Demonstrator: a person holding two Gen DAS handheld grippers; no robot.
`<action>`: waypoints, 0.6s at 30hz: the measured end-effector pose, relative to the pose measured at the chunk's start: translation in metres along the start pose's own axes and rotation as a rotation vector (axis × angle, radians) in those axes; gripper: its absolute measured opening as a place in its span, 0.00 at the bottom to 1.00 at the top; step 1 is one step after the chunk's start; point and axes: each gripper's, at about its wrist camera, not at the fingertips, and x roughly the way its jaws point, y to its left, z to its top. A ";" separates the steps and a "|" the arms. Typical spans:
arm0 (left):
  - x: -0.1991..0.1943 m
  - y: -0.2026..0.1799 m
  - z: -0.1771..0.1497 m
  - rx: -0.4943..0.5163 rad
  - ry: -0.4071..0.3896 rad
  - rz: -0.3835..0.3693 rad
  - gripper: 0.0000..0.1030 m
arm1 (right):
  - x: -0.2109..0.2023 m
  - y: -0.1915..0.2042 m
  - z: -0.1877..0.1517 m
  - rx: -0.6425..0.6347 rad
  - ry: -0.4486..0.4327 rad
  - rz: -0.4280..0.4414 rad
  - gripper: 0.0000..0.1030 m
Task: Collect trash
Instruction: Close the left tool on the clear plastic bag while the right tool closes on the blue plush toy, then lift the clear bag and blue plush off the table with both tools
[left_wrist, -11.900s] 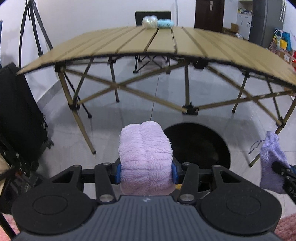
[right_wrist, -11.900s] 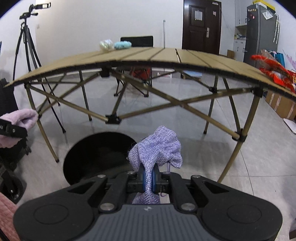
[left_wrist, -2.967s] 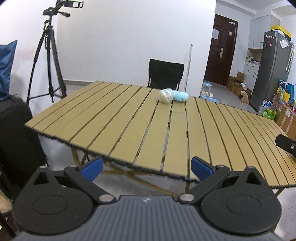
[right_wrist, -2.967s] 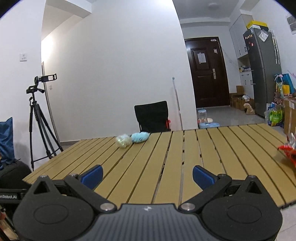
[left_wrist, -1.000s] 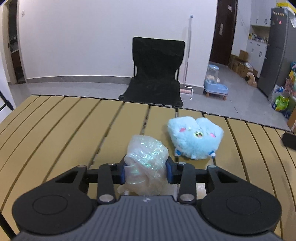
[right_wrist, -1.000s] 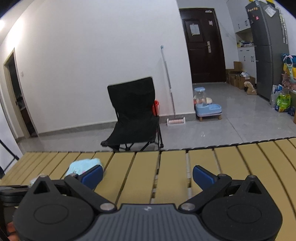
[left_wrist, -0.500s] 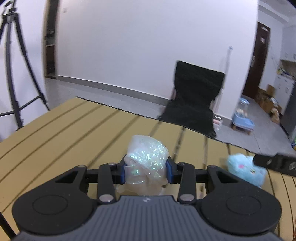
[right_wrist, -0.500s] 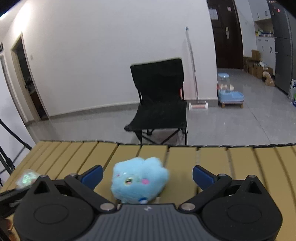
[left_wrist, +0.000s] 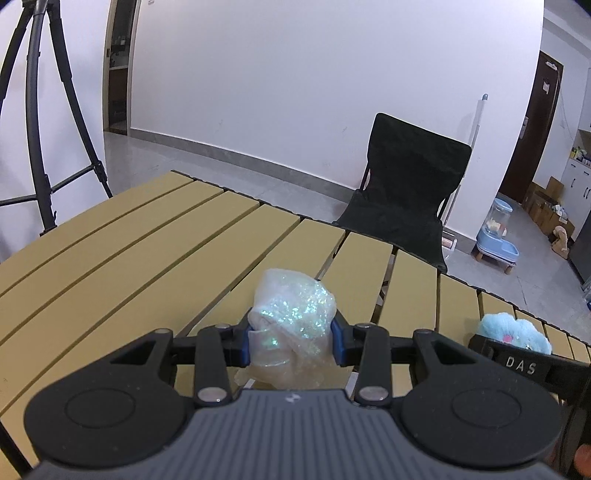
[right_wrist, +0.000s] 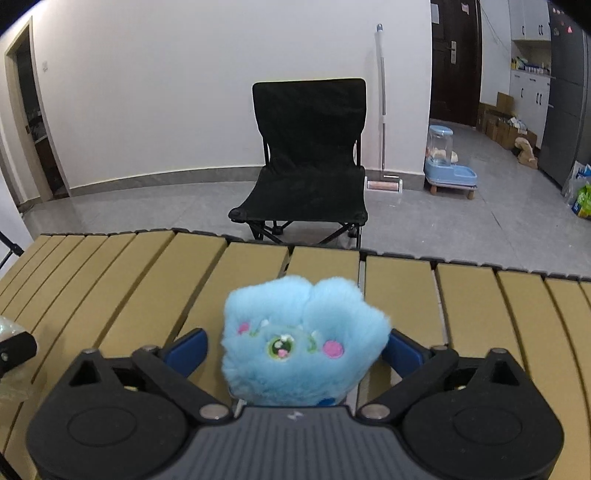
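table (left_wrist: 147, 236): tan slats, dark gaps | wrapper (left_wrist: 291, 314): translucent whitish, iridescent green-blue glitter flecks | plush toy (right_wrist: 303, 336): light blue fur, green eye, pink cheek spots | left gripper (left_wrist: 291, 343): black, blue pads | folding chair (right_wrist: 306, 155): black | pet feeder (right_wrist: 447, 166): pale blue | walls: white

Both tongs (left_wrist: 291, 341) (right_wrist: 295, 350) are black with blue pads, silver screws and ribbed grey housings.

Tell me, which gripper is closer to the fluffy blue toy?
Right. The right gripper has the blue toy between its closing jaws. The left gripper is off to one side, shut on a shiny bag.
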 end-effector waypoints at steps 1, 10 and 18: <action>0.000 0.000 0.000 0.001 -0.001 0.001 0.38 | -0.001 0.001 -0.002 -0.009 -0.012 -0.013 0.86; -0.003 -0.009 -0.004 0.019 -0.029 0.031 0.38 | -0.020 0.001 -0.012 -0.032 -0.064 -0.018 0.76; -0.039 -0.026 -0.014 0.070 -0.076 0.020 0.38 | -0.079 -0.012 -0.027 -0.058 -0.110 0.016 0.76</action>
